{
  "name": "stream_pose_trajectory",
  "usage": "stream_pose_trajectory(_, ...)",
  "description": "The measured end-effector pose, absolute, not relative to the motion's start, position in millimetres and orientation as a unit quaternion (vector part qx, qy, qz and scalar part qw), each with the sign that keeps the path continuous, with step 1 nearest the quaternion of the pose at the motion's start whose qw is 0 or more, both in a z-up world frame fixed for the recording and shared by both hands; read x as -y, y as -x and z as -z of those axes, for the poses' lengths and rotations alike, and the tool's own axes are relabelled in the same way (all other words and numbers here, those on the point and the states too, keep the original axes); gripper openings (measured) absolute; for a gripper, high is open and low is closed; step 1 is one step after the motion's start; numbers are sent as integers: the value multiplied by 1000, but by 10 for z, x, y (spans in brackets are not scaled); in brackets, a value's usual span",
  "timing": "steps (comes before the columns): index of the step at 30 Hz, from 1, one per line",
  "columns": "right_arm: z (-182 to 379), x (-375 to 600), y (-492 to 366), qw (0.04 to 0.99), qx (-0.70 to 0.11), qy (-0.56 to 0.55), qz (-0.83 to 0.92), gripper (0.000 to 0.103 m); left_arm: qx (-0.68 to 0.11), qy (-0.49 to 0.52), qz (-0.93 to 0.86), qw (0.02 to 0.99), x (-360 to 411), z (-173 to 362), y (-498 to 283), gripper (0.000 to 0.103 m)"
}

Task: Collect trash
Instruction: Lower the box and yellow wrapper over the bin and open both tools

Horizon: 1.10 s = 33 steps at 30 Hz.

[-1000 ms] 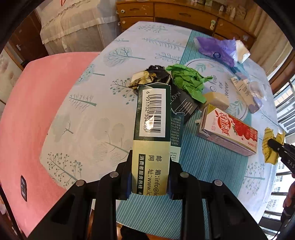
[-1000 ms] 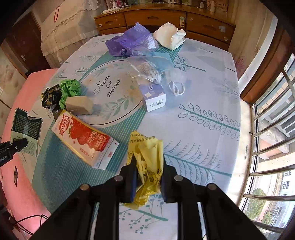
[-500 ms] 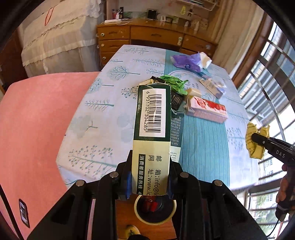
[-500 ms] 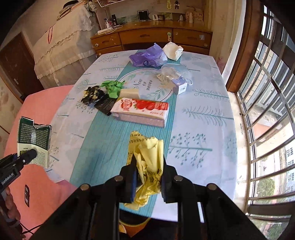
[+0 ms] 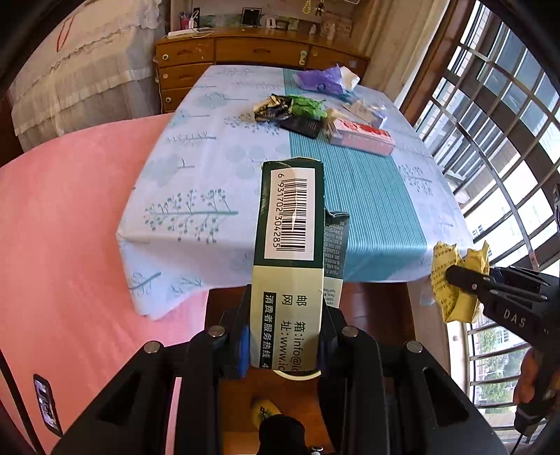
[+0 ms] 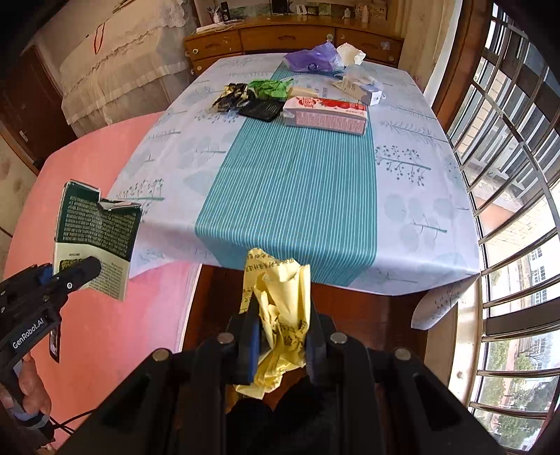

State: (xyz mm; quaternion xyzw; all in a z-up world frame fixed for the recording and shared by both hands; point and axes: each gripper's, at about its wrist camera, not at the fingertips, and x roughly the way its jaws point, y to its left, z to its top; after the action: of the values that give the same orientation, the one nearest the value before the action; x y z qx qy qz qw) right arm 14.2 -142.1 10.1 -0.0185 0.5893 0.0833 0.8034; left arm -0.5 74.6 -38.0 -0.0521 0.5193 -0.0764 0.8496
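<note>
The table [image 6: 413,182] is the landmark, covered by a pale blue cloth printed with trees and a teal striped band down its middle. At its far end stands a wooden dresser [image 6: 297,33]; along its left side lies a pink surface [image 5: 59,217]. On the far half of the table sits a pink carton with strawberry pictures [image 6: 325,115]; its writing is too small to read. Just left of it lies a black packet [image 6: 261,109], then a crumpled green wrapper [image 6: 269,87] and a black-and-gold wrapper [image 6: 233,96]. At the table's far edge lie a purple bag [image 6: 311,61] and a white crumpled paper [image 6: 350,53].

Off the table's near edge, the left gripper [image 5: 283,336] has its fingers narrowed onto a flattened dark green box [image 5: 288,252] bearing a barcode numbered 6 931702 304285, Chinese text and "info@". The gripper body reads "GenRobot.AI" in the right wrist view. The right gripper [image 6: 281,344], marked "DAS", pinches a crumpled yellow paper [image 6: 280,308] with printed Chinese characters, also held off the table's near edge.
</note>
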Motion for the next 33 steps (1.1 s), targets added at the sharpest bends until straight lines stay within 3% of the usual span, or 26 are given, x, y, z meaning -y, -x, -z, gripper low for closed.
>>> stream_pose_trajectory(7,120,1314,81,780,-620,36,-82,20,-537,75,77,837,-706,640,175,26)
stream_pose_trajectory(14,687,1204,201,752,-651,29,-95,20,-573,105,56,811,-701,1203,274,26)
stream_pose_trajectory(23,1877,1208,210,720,-688,-32,-89,20,-631,145,23,762,-719,2359,309,26)
stream_pose_trajectory(33,3134,1336,110,698,-713,-48,-48,22,-666,120,15,736,-380,3615,112,27)
